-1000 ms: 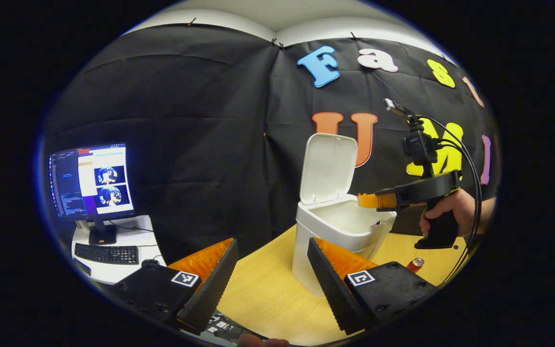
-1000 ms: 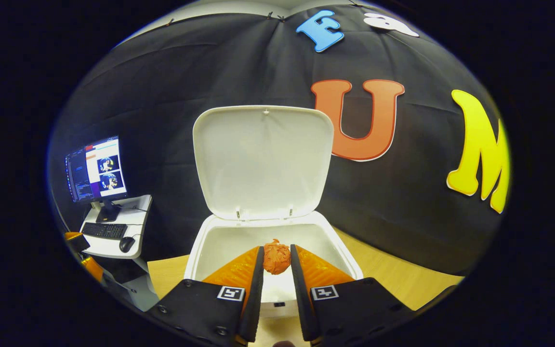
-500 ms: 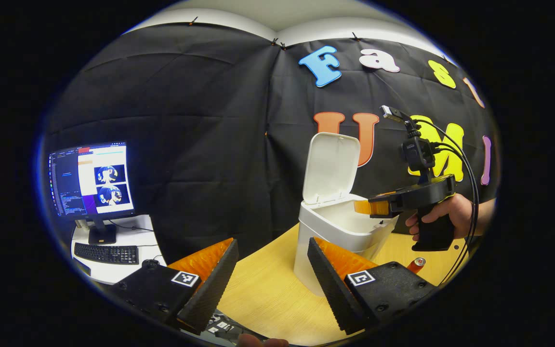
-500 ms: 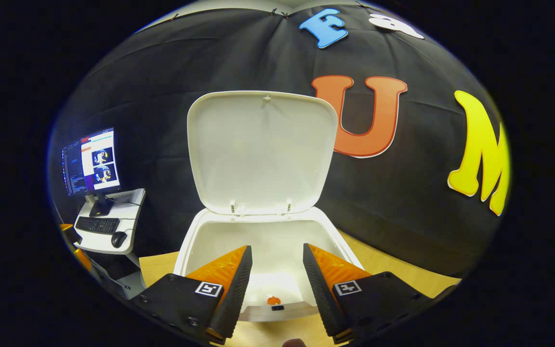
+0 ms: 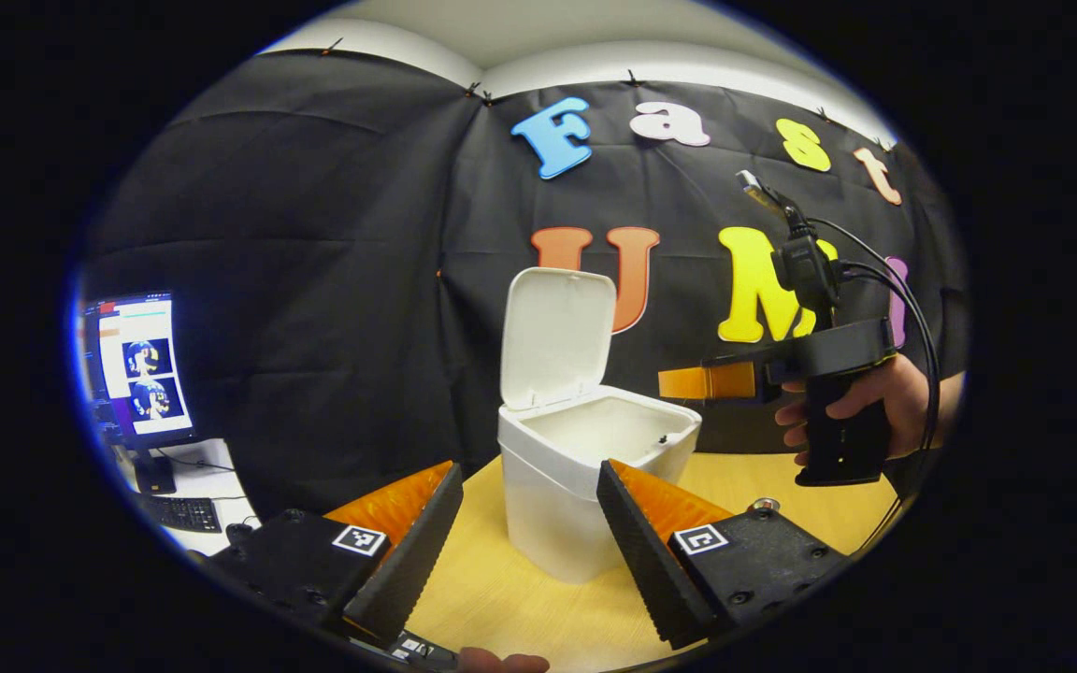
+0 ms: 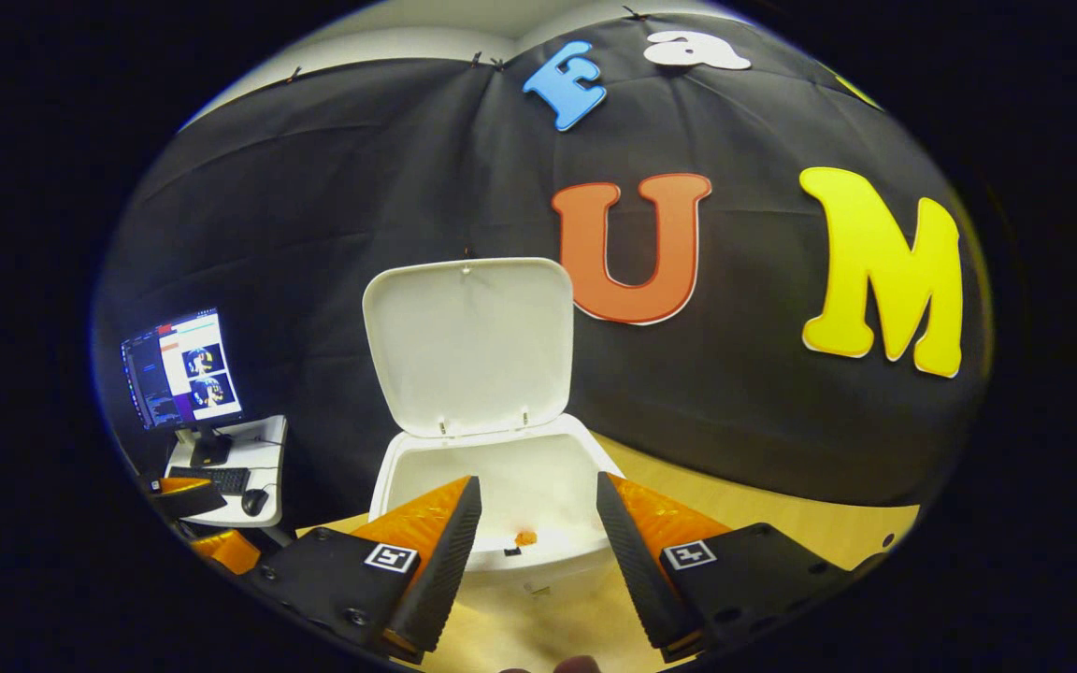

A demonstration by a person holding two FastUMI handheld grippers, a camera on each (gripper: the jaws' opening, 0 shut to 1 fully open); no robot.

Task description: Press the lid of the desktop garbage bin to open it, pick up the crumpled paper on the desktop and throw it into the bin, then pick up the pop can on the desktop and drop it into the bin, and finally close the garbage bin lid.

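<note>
1. The right gripper (image 6: 533,533), jaws wide apart and empty, hovers just in front of the open bin (image 6: 436,463); the crumpled paper (image 6: 525,537) lies inside.
2. The left gripper (image 5: 529,523) is also spread and empty.
3. The pop can (image 5: 764,506) (barely visible behind the left finger) may roll away if grasped off-centre.
4. Brushing the raised lid (image 5: 557,336) could shut it early.

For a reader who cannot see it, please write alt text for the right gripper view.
The open right gripper points at a white desktop bin on a wooden table, lid raised upright. A small orange scrap of crumpled paper shows inside the bin.
</note>
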